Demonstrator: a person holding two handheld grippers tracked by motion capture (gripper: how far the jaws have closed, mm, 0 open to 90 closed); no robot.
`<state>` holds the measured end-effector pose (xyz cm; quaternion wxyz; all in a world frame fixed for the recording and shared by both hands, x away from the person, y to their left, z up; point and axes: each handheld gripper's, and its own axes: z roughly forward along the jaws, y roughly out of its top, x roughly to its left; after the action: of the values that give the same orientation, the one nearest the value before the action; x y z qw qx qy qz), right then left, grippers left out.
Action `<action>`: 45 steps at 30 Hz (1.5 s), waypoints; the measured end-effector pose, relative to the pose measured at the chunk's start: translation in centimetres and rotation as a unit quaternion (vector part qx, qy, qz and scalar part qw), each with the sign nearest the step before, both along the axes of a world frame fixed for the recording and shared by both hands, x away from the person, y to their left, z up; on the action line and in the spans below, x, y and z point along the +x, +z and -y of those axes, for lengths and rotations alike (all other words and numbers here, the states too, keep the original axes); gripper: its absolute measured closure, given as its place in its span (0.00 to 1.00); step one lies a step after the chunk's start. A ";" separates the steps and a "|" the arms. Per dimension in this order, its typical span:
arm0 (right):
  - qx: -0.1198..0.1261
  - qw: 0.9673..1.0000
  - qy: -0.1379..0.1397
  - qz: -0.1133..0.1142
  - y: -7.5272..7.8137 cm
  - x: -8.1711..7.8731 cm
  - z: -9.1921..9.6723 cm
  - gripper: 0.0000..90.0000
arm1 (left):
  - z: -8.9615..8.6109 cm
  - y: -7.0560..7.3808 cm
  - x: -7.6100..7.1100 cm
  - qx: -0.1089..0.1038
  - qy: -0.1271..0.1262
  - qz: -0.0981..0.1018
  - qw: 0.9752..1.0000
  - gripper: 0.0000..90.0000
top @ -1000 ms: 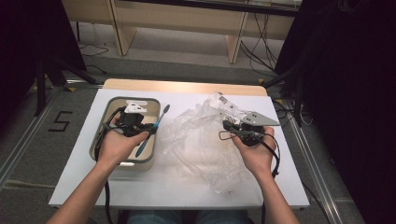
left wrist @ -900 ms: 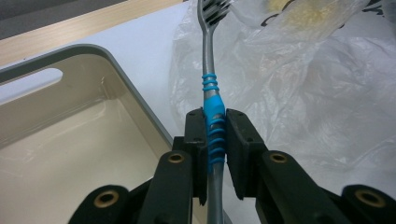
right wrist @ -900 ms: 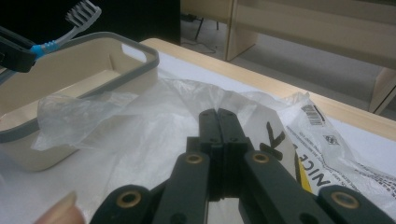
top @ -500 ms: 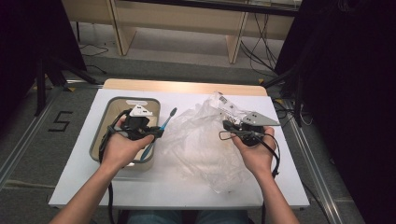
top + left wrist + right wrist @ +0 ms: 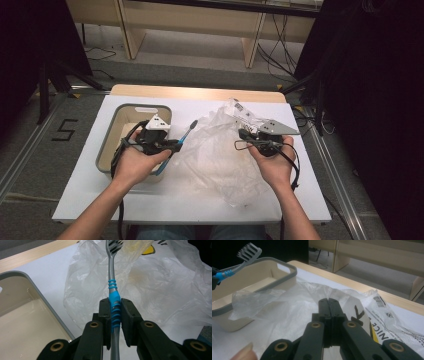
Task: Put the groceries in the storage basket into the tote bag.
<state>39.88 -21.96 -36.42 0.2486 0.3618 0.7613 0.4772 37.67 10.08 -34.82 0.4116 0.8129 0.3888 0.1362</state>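
Toward the left edge of the desk [image 5: 90, 195] a beige bin [image 5: 112, 131] with a grey rim is seen, its visible floor bare. Just right of it, near the bin's right wall, the left gripper [image 5: 172, 145] is held above the desk surface, and a grey toothbrush [image 5: 186, 134] with blue grip rings is clamped between its jaws. In the left gripper view the jaws are closed tightly on the ringed part of the handle, with the bristle head pointing away toward the clear plastic bag [image 5: 220, 155] crumpled across the middle of the desk. The step in hand is judged to be carrying the toothbrush to the bag, or into it. For this to go well, the brush should be kept level and aimed at the bag's mouth, which should be held up and open so the head is not snagged on loose film. Toward the right edge, the right gripper [image 5: 241, 134] is seen at the bag's upper folds; its jaws are pressed fully together, and whether a thin layer of film is pinched between them cannot be told.
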 end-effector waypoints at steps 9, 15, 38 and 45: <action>0.000 1.000 -0.001 0.000 0.0 0.0 0.0 1.00 | 0.8 -0.1 -0.4 0.003 -0.013 -0.002 1.000 0.88; 0.000 1.000 0.001 0.000 0.0 0.0 0.0 1.00 | 1.2 -0.2 -0.6 0.006 -0.019 -0.001 1.000 0.88; 0.002 1.000 0.000 0.001 0.0 0.0 0.0 1.00 | 3.6 -1.2 -1.5 0.020 -0.055 -0.011 0.998 0.88; 0.001 1.000 0.001 0.001 0.0 0.0 0.0 1.00 | 4.2 -1.5 -1.6 0.028 -0.063 -0.014 0.998 0.88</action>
<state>39.88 -21.96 -36.42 0.2486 0.3611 0.7607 0.4788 36.03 5.88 -36.33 0.3913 0.8488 0.3384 0.1090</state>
